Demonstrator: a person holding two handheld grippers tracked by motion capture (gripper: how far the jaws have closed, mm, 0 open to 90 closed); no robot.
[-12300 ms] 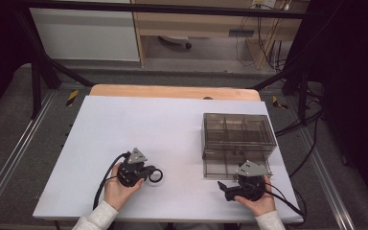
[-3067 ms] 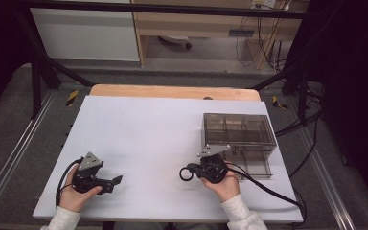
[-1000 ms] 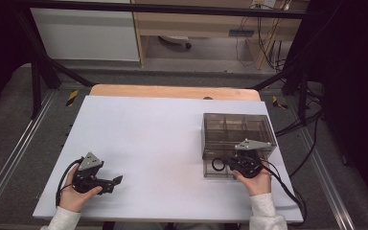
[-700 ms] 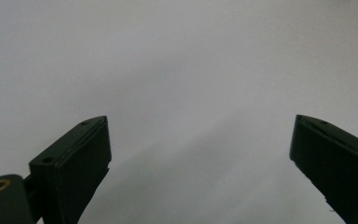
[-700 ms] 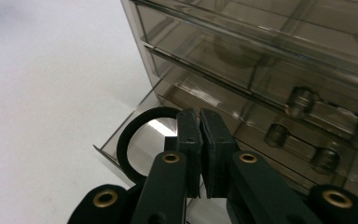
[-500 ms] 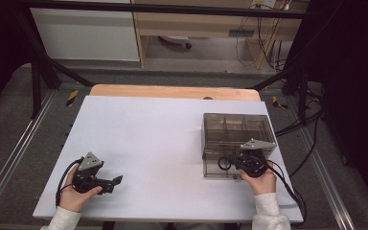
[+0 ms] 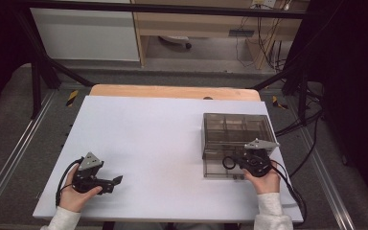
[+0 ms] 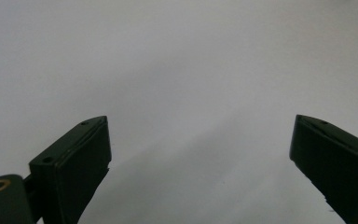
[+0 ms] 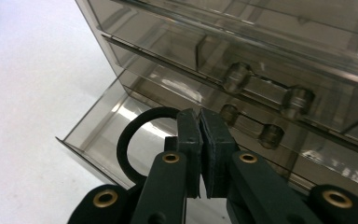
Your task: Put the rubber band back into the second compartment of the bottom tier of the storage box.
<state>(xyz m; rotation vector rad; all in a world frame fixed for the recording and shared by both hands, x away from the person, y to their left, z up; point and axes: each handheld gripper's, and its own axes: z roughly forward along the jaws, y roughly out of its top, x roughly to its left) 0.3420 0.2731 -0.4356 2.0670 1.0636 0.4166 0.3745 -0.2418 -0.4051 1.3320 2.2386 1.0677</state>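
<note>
Spreading across the frame is the white rectangular surface, and at its right side stands the smoky translucent plastic drawer cabinet, its bottom drawer pulled out toward the person. Right hand reaches forward from the near edge, wrist straight, with the right tongs above that open drawer. Those tongs are pinched tight on a thin black ring, which hangs over the drawer's floor. Over at the near left corner, the left hand rests low on the surface, left tongs pointing right, spread wide and holding nothing.
</note>
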